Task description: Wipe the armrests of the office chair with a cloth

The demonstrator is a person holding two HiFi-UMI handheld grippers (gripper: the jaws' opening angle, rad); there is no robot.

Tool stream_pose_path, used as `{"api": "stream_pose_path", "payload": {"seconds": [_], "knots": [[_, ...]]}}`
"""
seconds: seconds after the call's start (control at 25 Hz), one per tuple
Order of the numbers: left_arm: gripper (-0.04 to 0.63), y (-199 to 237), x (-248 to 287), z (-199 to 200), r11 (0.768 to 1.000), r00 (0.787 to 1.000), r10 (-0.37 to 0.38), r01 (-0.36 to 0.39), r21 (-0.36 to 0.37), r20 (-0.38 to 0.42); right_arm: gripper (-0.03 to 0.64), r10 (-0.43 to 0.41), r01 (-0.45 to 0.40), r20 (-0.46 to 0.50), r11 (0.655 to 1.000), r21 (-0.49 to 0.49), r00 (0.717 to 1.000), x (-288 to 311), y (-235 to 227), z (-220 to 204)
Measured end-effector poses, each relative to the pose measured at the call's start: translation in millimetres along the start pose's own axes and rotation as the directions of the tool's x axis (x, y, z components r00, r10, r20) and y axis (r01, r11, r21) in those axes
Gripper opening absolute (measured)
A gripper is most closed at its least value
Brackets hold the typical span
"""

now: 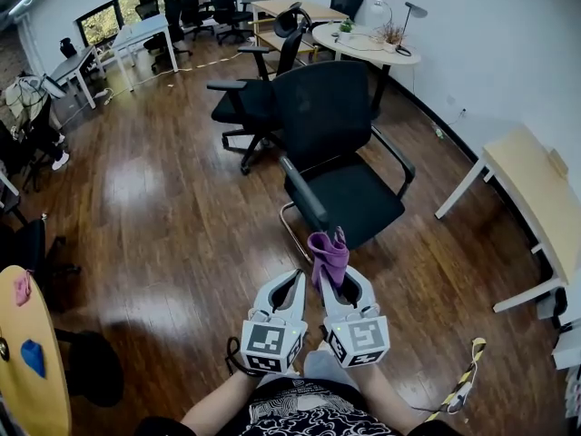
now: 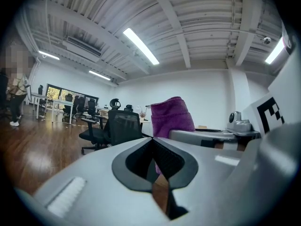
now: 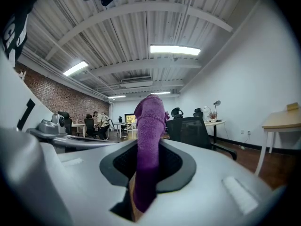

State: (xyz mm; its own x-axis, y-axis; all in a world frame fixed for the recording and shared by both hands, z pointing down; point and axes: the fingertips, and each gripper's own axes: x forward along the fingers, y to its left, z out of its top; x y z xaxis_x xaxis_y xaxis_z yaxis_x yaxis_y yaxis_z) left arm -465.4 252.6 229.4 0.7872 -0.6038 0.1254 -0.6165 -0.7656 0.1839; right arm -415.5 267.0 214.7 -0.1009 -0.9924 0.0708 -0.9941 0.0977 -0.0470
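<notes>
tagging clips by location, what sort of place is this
Most likely an open-plan office: a black mesh office chair close by, more chairs around white desks near the windows, and a round table with a desk lamp.

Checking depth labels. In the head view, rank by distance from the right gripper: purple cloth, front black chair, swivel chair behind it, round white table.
1. purple cloth, clamped in the right gripper.
2. front black chair, straight ahead.
3. swivel chair, behind it, to the left.
4. round white table, by the far wall.
</notes>
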Motion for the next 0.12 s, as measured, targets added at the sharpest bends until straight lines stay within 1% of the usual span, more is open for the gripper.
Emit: {"api": "stream_pose_path", "payload": {"seconds": [0.12], "knots": [[0.003,0.8,1.1,-1.2,1.000,1.000,0.001,-0.001,0.001,-0.002,0.072,0.003,-0.003,-0.005,1.000,0.004,1.000,1.3,1.1,-0.9]]}}
